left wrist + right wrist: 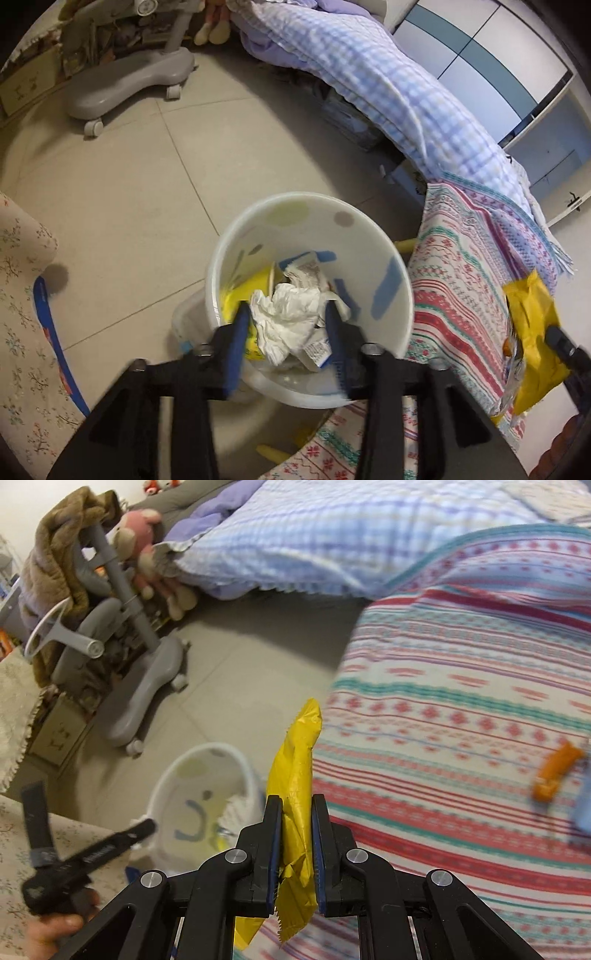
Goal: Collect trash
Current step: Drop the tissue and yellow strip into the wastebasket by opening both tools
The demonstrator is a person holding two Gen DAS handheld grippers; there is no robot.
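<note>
A white trash bin [369, 236] stands on the floor beside the bed and holds crumpled white paper [288, 317], a yellow cup and wrappers. My left gripper [286, 310] is open over the bin, its fingers either side of the paper. My right gripper [297, 805] is shut on a yellow snack wrapper [299, 760] and holds it above the bed edge, right of the bin [207, 775]. That wrapper also shows at the right of the left wrist view [532, 332]. An orange wrapper [554, 771] and a blue item [583, 805] lie on the striped blanket.
The bed with its striped blanket [461, 701] and blue checked duvet [388, 88] fills the right. A grey wheeled chair base [125, 85] stands on the tiled floor behind the bin. A floral-covered surface [18, 314] is at the left.
</note>
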